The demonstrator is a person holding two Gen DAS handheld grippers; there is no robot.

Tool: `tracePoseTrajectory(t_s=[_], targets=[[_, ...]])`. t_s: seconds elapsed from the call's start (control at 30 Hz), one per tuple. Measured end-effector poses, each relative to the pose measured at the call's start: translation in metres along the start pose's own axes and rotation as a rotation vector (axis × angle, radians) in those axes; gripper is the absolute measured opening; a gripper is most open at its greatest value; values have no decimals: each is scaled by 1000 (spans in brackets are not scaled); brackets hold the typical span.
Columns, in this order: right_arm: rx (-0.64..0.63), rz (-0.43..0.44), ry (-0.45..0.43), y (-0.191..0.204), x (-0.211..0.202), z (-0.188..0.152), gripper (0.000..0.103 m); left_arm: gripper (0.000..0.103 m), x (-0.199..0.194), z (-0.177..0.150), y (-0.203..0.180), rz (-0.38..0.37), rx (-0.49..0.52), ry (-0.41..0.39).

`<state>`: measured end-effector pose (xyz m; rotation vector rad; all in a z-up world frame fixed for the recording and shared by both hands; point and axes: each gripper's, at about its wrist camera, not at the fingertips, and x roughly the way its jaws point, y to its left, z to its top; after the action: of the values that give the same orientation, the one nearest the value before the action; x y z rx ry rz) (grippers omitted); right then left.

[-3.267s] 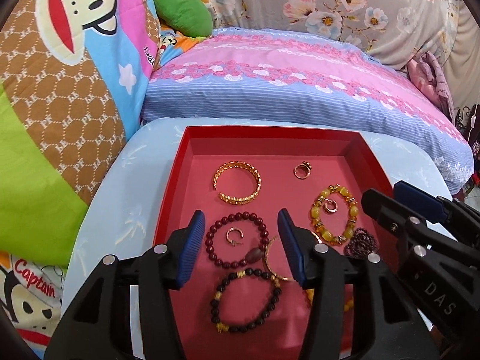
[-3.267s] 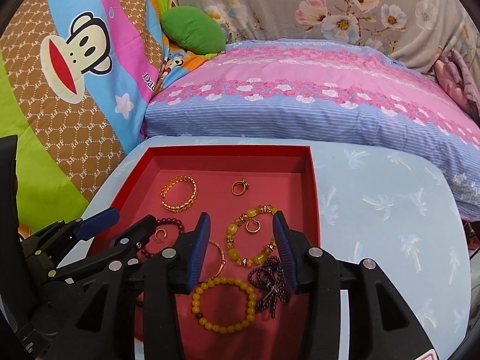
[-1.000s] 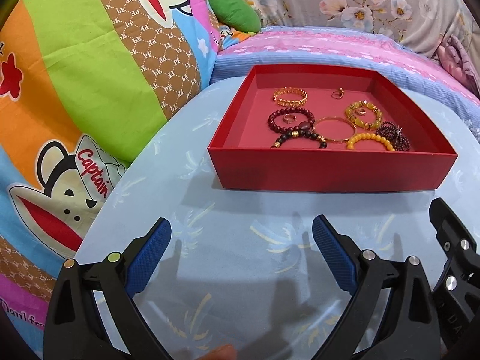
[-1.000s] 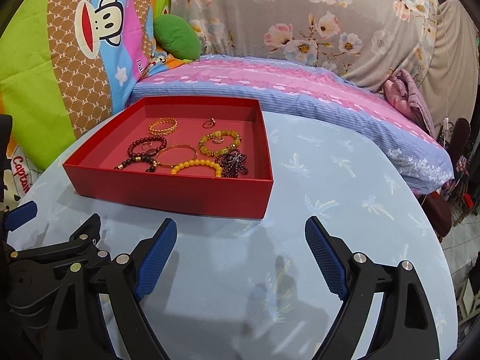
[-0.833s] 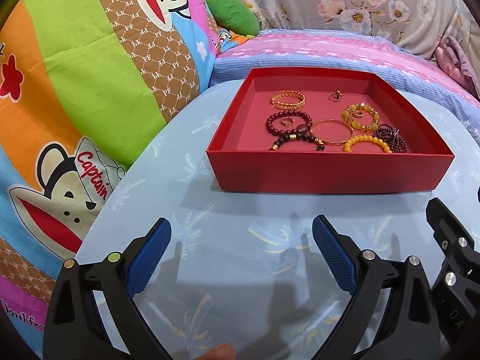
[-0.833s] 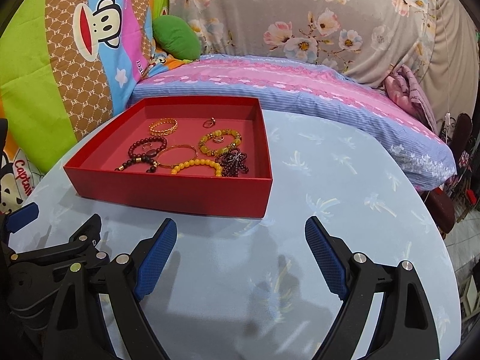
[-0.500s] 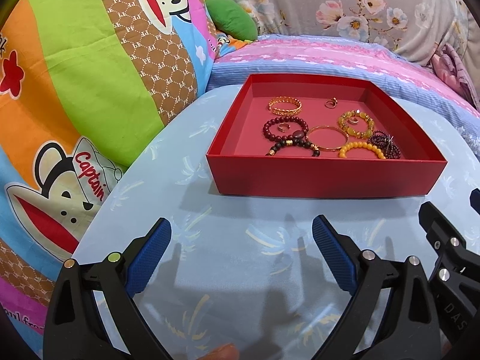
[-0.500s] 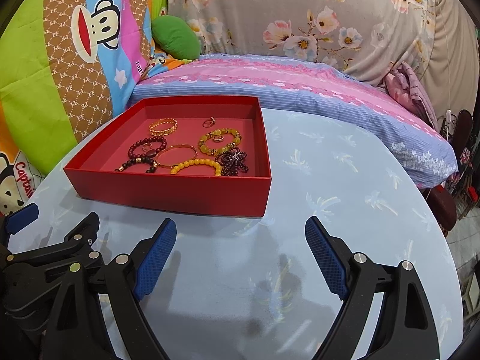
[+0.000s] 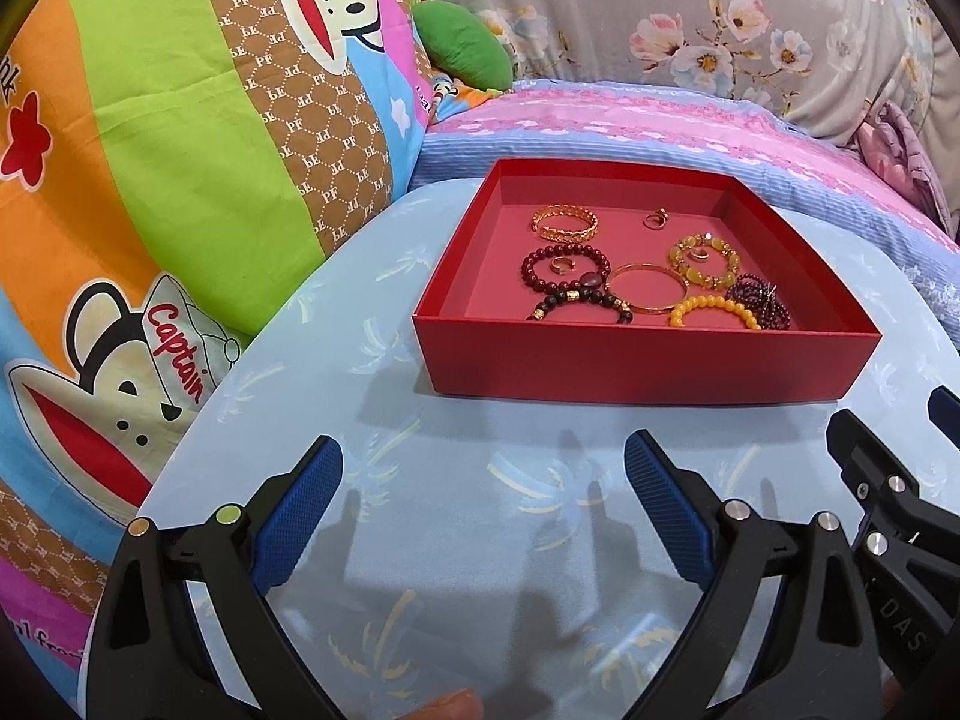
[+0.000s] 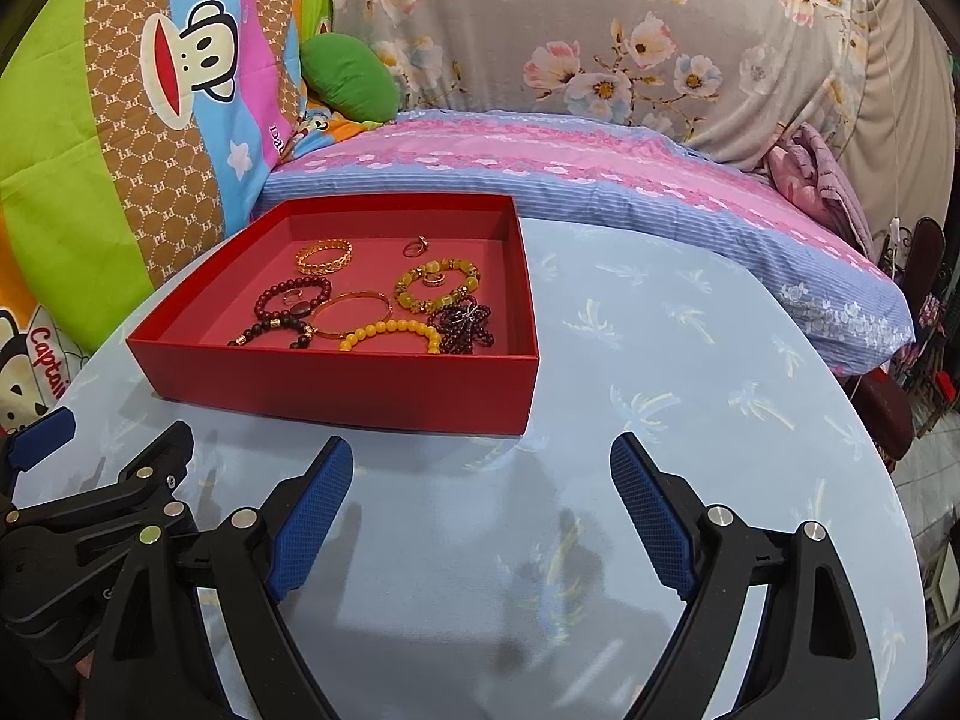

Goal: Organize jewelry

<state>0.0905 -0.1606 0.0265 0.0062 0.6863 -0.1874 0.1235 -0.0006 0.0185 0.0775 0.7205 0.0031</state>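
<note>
Both grippers, left (image 9: pixel 483 513) and right (image 10: pixel 480 516), hover at lower frame over the table (image 10: pixel 690 360), jaws spread wide, nothing between them. Red tray (image 9: pixel 636 369) sits mid-frame, bracelets and rings lying inside. Looks basically sorted. If anything needs moving, come in from above and pinch one bead bracelet (image 10: pixel 390 333) only. Near wall hides the tray's front strip; dark bead cluster (image 10: pixel 465 324) is hard to read.

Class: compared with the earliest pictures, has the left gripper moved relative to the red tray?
Yes. The left gripper has pulled back off the red tray; it now hangs open over the bare table in front.
</note>
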Motion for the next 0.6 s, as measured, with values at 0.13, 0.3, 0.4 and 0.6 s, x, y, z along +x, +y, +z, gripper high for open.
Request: tracePoseTrajectory(t_s=[0.13, 0.3, 0.4, 0.6], targets=[[-1, 1, -1, 0, 0, 0, 84, 90, 0, 0, 1, -8, -4, -2], [2, 0, -5, -1, -1, 0, 84, 90, -2, 0, 1, -14, -5, -5], [3, 0, -4, -1, -1, 0, 84, 90, -2, -1, 1, -16, -5, -7], [2, 0, -4, -1, -1, 0, 84, 90, -2, -1, 0, -16, -5, -7]])
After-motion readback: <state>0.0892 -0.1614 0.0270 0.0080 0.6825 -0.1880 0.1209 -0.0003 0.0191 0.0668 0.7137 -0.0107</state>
